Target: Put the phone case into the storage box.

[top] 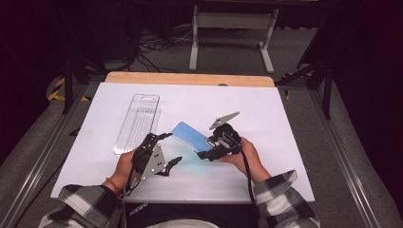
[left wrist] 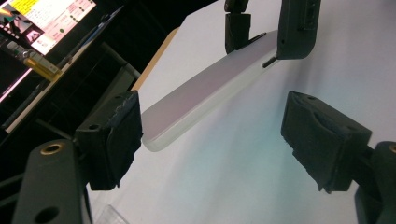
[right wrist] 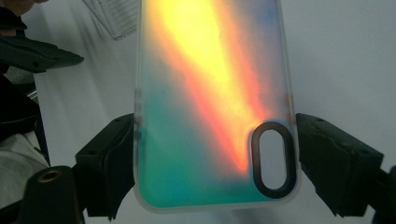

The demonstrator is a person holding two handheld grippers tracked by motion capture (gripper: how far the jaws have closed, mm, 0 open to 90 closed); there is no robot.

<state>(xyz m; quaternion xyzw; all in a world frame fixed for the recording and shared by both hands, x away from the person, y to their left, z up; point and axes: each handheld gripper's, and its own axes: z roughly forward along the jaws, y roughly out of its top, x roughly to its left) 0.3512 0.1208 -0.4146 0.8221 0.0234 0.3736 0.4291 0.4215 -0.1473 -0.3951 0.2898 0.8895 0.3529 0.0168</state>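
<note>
The right tongs (right wrist: 208, 163) clamp the iridescent translucent phone case (right wrist: 210, 102) by its camera end, lifted toward ten o'clock so the left tongs (left wrist: 210, 140), standing apart, can take its free end.

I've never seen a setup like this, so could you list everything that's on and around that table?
Phone case: one, iridescent teal to orange and yellow with a dark oval camera cutout, lifted off the sheet at the middle, clamped at its edges.
Clear plastic package: one, transparent, lying flat at the left of the sheet.
White sheet: one, white, covering the table.
Table: one, its wooden edge showing at the far side.
Metal stand: one, pale grey, on the floor beyond the table.
Right gripper: one, black, shut on the phone case.
Left gripper: one, black, jaws open beside the case's free end.
Plaid sleeves: two, black and white, near edge.
</note>
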